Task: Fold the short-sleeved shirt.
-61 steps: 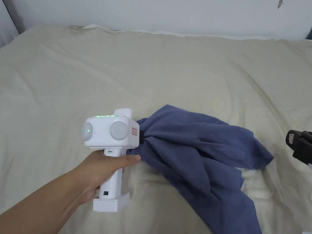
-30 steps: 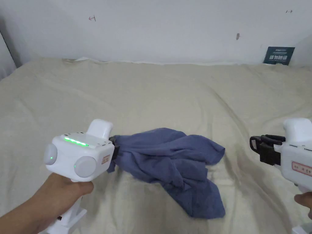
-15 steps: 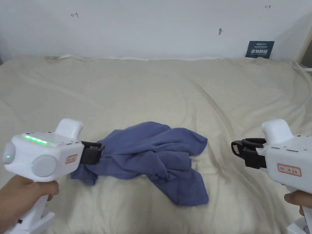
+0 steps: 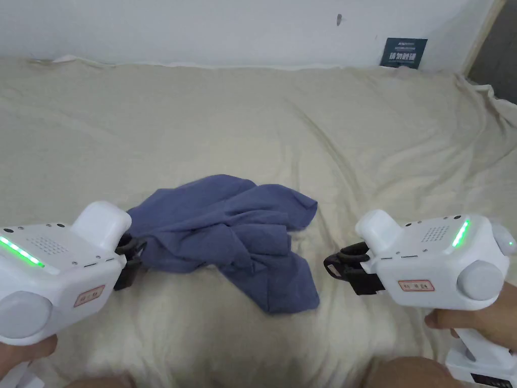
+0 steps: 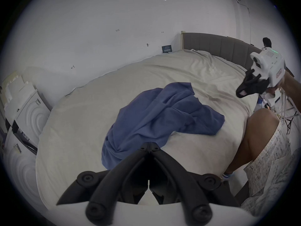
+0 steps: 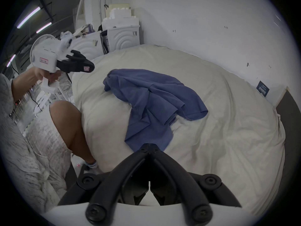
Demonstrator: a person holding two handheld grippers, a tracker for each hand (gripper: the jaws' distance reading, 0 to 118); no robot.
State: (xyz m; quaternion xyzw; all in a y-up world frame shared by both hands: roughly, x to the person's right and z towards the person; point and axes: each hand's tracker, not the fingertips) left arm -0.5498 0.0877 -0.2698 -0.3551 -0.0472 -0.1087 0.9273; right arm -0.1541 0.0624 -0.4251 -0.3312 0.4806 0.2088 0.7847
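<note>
Shirt (image 4: 237, 237): crumpled on the bed (image 4: 353, 146), between both claws.
Left claw (image 5: 149, 145): pressed together, empty.
Right claw (image 6: 149, 145): pressed together, empty.
Writing: too blurred to read.

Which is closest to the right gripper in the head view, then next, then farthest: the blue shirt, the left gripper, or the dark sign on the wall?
From the right gripper:
1. Blue shirt, just left of it.
2. Left gripper, beyond the shirt.
3. Dark sign, on the far wall.

One blue shirt (image 4: 232, 237), one bed (image 4: 353, 141), two claws, left (image 4: 128, 260) and right (image 4: 343, 268)
</note>
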